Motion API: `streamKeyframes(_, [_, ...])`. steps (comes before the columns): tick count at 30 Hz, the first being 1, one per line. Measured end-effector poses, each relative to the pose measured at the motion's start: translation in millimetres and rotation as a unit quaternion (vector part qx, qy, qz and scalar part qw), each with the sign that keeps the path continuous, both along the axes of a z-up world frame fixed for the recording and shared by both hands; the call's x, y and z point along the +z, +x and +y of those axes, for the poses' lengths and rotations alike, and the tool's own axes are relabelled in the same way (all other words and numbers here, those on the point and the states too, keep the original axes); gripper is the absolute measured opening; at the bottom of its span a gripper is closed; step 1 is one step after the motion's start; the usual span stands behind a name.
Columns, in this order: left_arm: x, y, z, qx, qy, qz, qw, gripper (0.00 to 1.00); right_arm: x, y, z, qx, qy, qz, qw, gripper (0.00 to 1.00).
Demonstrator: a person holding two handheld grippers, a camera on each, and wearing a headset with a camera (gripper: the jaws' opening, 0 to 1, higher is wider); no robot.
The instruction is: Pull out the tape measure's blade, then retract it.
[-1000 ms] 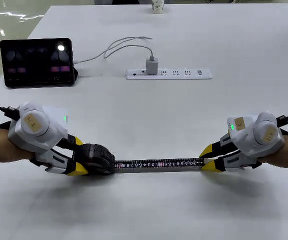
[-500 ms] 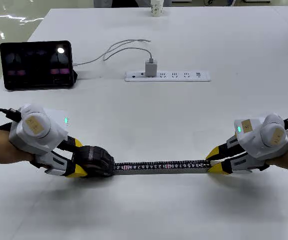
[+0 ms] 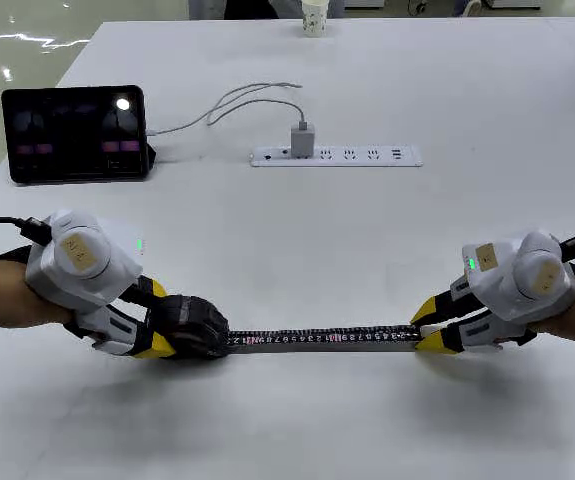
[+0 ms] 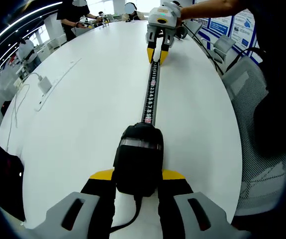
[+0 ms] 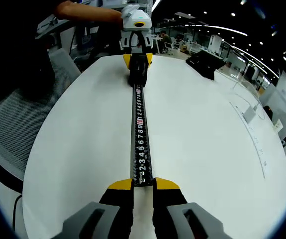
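Note:
A black tape measure case (image 3: 189,325) rests on the white table (image 3: 317,230), with my left gripper (image 3: 157,320) shut on it; in the left gripper view the case (image 4: 138,158) sits between the yellow-tipped fingers (image 4: 102,175). Its dark numbered blade (image 3: 322,337) stretches flat along the table to my right gripper (image 3: 429,325), which is shut on the blade's end. The right gripper view has the blade (image 5: 140,139) running away from the gripper (image 5: 143,185) to the case (image 5: 137,74) at the far end.
A dark tablet (image 3: 75,133) stands at the back left. A white power strip (image 3: 337,156) with a charger and cable lies mid-table. A paper cup (image 3: 313,16) is at the far edge. A mesh chair (image 4: 254,114) stands by the table.
My right gripper has moved a little further right with the blade's end, lengthening the drawn blade slightly. The left gripper and case have stayed put.

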State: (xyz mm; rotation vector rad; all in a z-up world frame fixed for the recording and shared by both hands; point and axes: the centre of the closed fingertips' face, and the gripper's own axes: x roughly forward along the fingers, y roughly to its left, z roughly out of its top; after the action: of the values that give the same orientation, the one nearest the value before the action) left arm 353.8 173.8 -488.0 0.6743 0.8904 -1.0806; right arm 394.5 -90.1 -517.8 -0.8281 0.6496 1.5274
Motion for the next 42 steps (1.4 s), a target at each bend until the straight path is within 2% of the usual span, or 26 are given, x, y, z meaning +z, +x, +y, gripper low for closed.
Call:
streamKeyframes(13, [0.0, 0.5, 1.1, 0.001, 0.010, -0.004, 0.9999, 0.28, 0.5, 3.0, -1.6, -0.002, -0.013, -0.010, 0.9999, 0.12])
streamKeyframes(19, [0.6, 0.5, 2.6, 0.009, 0.011, -0.007, 0.9999, 0.28, -0.2, 0.4, -4.1, -0.011, -0.016, -0.008, 0.9998, 0.17])
streamKeyframes(22, [1.1, 0.2, 5.2, 0.022, 0.011, -0.006, 0.9997, 0.32, 2.2, -2.3, -4.0, -0.016, -0.013, -0.012, 0.9997, 0.19])
streamKeyframes(29, [2.0, -7.7, 10.4, 0.049, 0.008, -0.006, 0.9987, 0.46, 4.1, -6.8, -8.1, -0.035, -0.013, -0.007, 0.9993, 0.31])
streamKeyframes(31, [3.9, -10.4, 10.1, 0.063, -0.002, -0.006, 0.9980, 0.48, 4.7, -8.3, -9.8, -0.045, -0.012, -0.002, 0.9989, 0.32])
streamKeyframes(34, [7.4, -13.7, 8.4, 0.083, -0.019, -0.007, 0.9964, 0.53, 5.9, -8.7, -11.0, -0.066, -0.007, 0.002, 0.9978, 0.38])
streamKeyframes(36, [11.4, -16.5, 4.0, 0.096, -0.041, -0.005, 0.9945, 0.55, 7.3, -10.9, -11.3, -0.075, -0.002, 0.007, 0.9971, 0.41])
streamKeyframes(42, [17.1, -21.1, 5.6, 0.124, -0.058, -0.016, 0.9904, 0.62, 10.1, -15.6, -12.4, -0.107, 0.012, 0.015, 0.9941, 0.47])
